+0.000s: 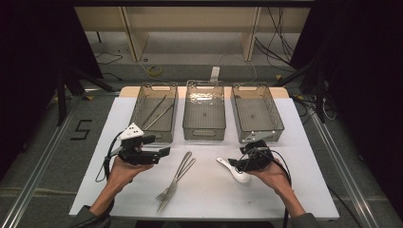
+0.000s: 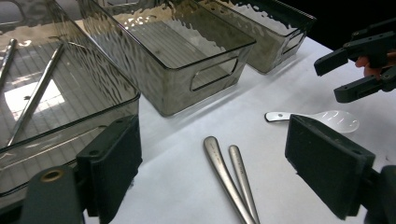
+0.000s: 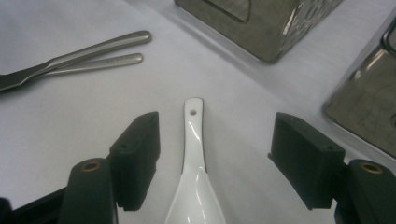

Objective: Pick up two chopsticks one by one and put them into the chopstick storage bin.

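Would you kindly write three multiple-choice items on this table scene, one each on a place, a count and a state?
1. Where does the white spoon lie?
A. In the middle bin
B. On the table, between the right gripper's jaws
C. In the left bin

2. How many clear bins stand on the table?
A. Two
B. Three
C. Four

3. How do the left gripper's jaws stand?
A. Open, holding nothing
B. Shut on a fork
C. Shut on the spoon

Key: 1 B, the right gripper view shows the spoon's handle between its pads, untouched; 2 B, the high view shows three in a row; 3 A, its pads stand wide apart.
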